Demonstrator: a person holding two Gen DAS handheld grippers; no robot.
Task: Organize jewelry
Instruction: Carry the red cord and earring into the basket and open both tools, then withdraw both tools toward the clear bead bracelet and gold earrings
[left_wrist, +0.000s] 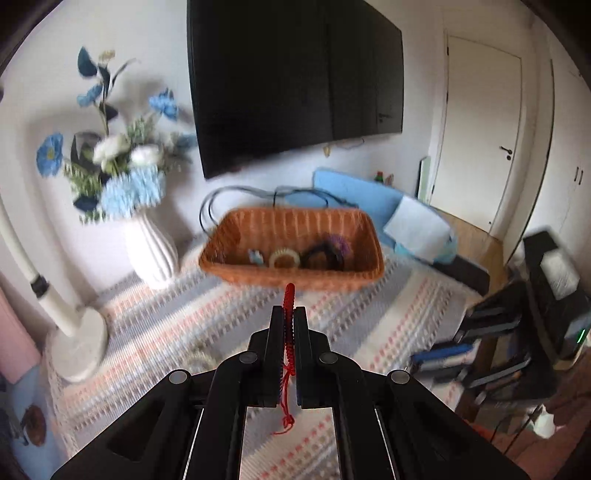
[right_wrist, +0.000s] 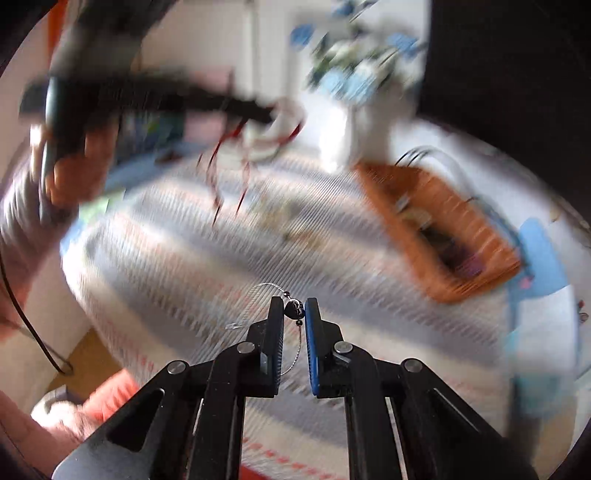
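Pinching a braided red cord (left_wrist: 288, 325), left claw (left_wrist: 289, 314), right claw (right_wrist: 294, 308) clamping thin beaded chain (right_wrist: 294, 309), woven basket (left_wrist: 236, 236) beyond.

The black two-finger left gripper (left_wrist: 289, 314) is clamped on a red braided cord bracelet (left_wrist: 288, 332), whose looped end sticks out past the fingertips while its knotted tail hangs down behind the pads. Beyond it, on a striped woven tablecloth (left_wrist: 177, 325) in grey, white and pink, stands an orange wicker rectangular basket (left_wrist: 236, 236) holding a cream ring-shaped piece (left_wrist: 282, 256), a dark band (left_wrist: 321, 254) and a purple piece (left_wrist: 341, 243), all blurred. Left of the basket stands a white ribbed vase (left_wrist: 149, 251) of blue and white flowers, with a large black screen (left_wrist: 295, 81) on the wall behind.
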